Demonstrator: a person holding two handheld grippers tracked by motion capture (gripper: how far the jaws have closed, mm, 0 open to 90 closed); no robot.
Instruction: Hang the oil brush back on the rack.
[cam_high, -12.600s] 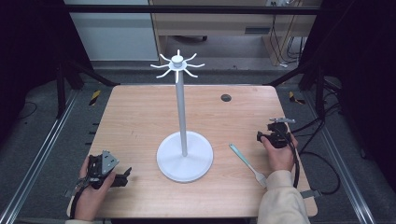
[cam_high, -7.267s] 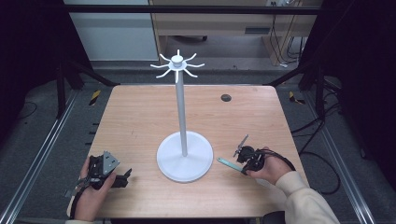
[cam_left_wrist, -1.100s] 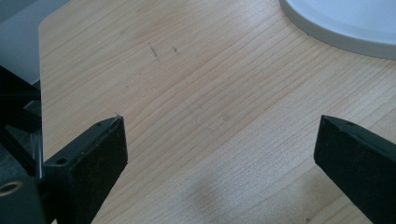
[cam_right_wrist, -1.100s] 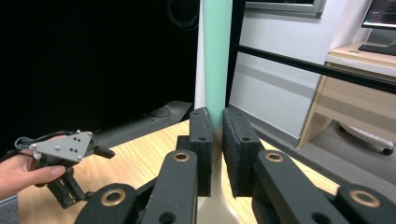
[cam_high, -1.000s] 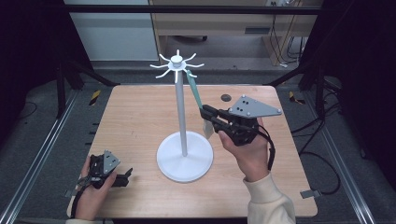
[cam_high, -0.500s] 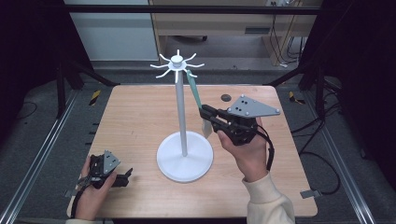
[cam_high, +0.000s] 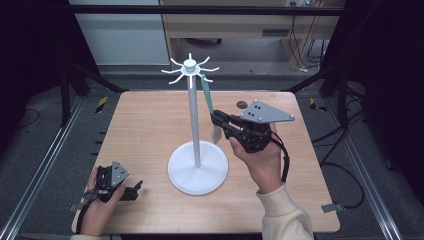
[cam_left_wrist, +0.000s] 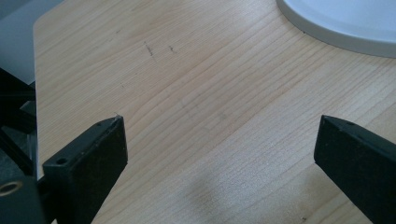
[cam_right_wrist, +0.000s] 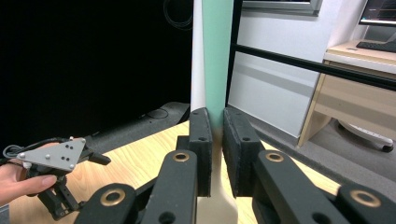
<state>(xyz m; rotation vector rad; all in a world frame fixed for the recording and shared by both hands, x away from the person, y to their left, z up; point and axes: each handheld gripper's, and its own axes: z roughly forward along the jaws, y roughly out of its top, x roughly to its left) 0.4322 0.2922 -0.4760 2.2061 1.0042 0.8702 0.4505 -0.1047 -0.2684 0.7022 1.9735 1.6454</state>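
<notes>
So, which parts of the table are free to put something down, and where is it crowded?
The far left part of the table, left of the stand, is bare wood. So is the near right corner beyond the sleeve. It is crowded right of the pole, where the right gripper holds the green utensil, and at the near left corner around the left gripper.

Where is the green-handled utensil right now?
In the high view the green-handled utensil hangs upright just right of the white stand's pole, its top at a hook arm, its lower part clamped in the right gripper.
</notes>
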